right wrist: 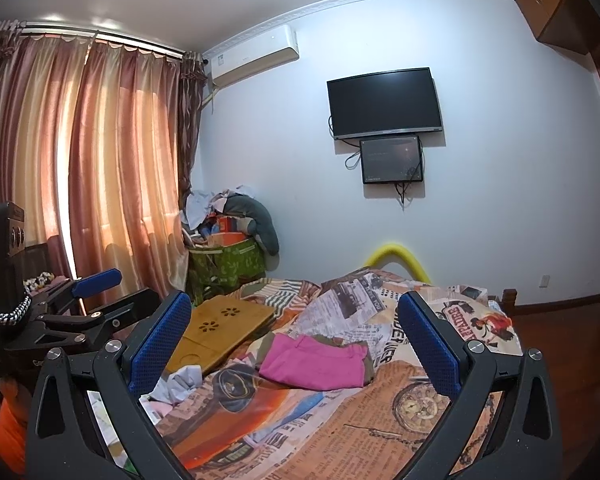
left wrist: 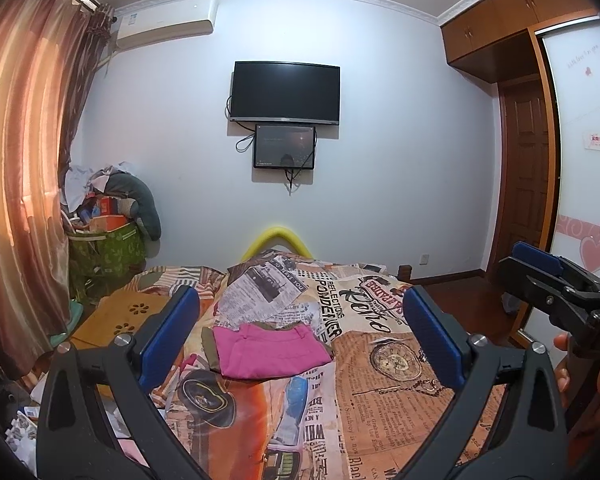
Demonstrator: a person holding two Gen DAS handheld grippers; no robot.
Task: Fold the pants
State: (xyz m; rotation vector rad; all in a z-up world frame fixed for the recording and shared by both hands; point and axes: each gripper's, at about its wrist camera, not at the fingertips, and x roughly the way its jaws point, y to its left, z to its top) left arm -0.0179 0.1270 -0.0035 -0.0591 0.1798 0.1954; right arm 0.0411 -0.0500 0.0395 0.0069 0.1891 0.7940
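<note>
Both grippers raised above the near end of the bed, clear of the fabric. Left gripper spread wide, nothing between its blue pads. Right gripper likewise wide, empty. Pink pants, folded into a compact rectangle with olive fabric showing at the edges, lie mid-bed on the newspaper-print bedspread. Bamboo lap tray at the bed's left edge.

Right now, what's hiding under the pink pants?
The pink pants lie folded on the printed bedspread. An olive-brown cloth peeks out beneath their edges. How far it goes underneath stays covered.
</note>
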